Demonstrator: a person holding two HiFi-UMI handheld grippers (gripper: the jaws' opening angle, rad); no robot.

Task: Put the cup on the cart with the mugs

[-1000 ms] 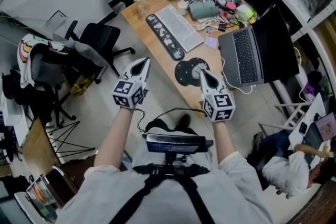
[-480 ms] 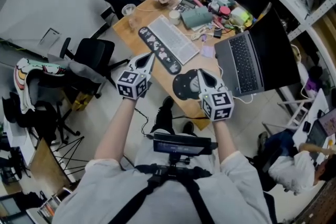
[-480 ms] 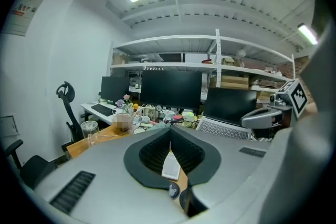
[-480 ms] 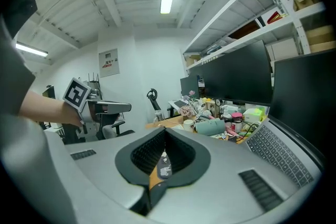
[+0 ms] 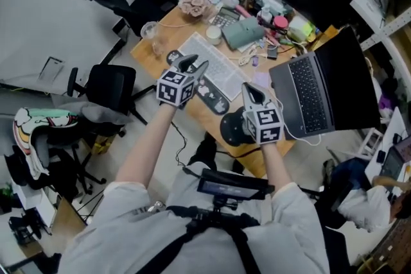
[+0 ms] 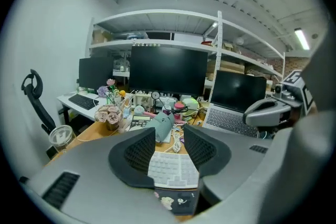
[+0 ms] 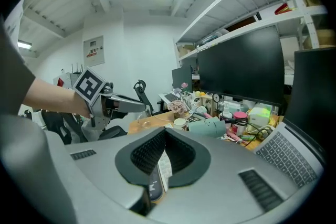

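A clear plastic cup [image 5: 149, 30] [image 6: 61, 135] stands on the near left corner of the wooden desk [image 5: 166, 48]. My left gripper [image 5: 194, 63] [image 6: 169, 136] hovers over the keyboard's left end, to the right of the cup and apart from it. Its jaws have just been opening and now stand apart with nothing between them. Over the desk's front edge, by a round black pad [image 5: 234, 128], my right gripper [image 5: 248, 90] [image 7: 165, 134] is shut and empty. No cart or mugs are in view.
A white keyboard [image 5: 215, 67] with a dark wrist rest, an open laptop [image 5: 311, 90], a big monitor [image 6: 168, 73] and much small clutter crowd the desk. Black office chairs [image 5: 109, 83] stand left of it. A seated person [image 5: 359, 199] is at the lower right.
Both grippers have moved forward from over the floor to over the desk. The left gripper's jaws, shut before, now stand apart. The cup is nearer in the head view.
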